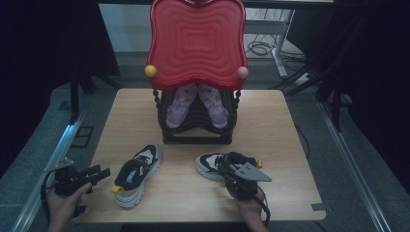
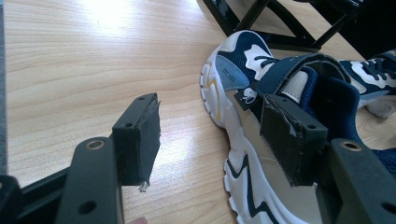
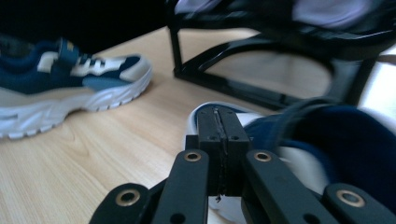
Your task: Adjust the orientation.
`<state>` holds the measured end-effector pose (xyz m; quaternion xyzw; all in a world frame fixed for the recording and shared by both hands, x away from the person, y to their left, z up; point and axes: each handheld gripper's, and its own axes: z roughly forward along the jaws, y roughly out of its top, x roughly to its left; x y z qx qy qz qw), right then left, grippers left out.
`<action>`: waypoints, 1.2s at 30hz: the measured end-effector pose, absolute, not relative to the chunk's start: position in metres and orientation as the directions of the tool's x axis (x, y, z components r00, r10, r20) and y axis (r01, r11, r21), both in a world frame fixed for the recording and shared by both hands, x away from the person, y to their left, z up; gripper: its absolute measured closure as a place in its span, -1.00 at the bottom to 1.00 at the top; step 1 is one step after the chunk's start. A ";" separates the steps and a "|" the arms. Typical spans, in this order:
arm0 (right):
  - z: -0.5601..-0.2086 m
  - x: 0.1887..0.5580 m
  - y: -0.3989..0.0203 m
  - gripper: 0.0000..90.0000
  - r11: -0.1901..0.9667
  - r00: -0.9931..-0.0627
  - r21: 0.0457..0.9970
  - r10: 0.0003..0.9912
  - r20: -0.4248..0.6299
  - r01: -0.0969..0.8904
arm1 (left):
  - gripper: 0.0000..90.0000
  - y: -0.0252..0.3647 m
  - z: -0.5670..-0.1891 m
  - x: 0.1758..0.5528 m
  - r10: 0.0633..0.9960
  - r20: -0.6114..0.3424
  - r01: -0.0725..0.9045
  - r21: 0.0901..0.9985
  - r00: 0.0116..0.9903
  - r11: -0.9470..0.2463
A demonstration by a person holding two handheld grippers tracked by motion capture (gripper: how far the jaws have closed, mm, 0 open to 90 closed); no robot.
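Observation:
Two navy, white and beige sneakers lie on the wooden table [image 1: 270, 125]. The left sneaker [image 1: 138, 174] [image 2: 243, 74] [image 3: 70, 88] points away from me. My left gripper [image 1: 104, 173] [image 2: 210, 105] rests just to its left, apart from it, with its jaws open over bare wood. The right sneaker [image 1: 210, 164] [image 3: 336, 140] [image 2: 373, 74] lies on its side under my right gripper [image 1: 223, 163] [image 3: 218, 126]. That gripper's pads are pressed together at the shoe's collar, and I see nothing between them.
A black shoe rack [image 1: 196, 135] [image 3: 261, 56] stands at the table's far middle, holding a pair of lilac shoes [image 1: 181, 104]. A red wavy panel [image 1: 196, 43] tops it. Bare wood lies between the sneakers and along the front edge.

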<state>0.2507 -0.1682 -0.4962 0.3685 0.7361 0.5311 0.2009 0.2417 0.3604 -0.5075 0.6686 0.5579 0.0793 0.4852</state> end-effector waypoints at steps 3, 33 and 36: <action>-0.484 0.249 -0.195 1.00 0.104 -0.613 0.941 0.780 0.125 0.323 | -0.16 0.361 -0.507 0.242 0.823 -0.437 0.669 0.737 0.363 0.096; -0.503 0.305 -0.300 1.00 0.049 -0.572 0.924 0.798 0.192 0.379 | -0.16 0.357 -0.509 0.243 0.821 -0.436 0.679 0.730 0.369 0.083; -0.505 0.308 -0.299 0.99 0.058 -0.582 0.922 0.790 0.192 0.383 | -0.16 0.357 -0.510 0.244 0.820 -0.437 0.679 0.729 0.369 0.083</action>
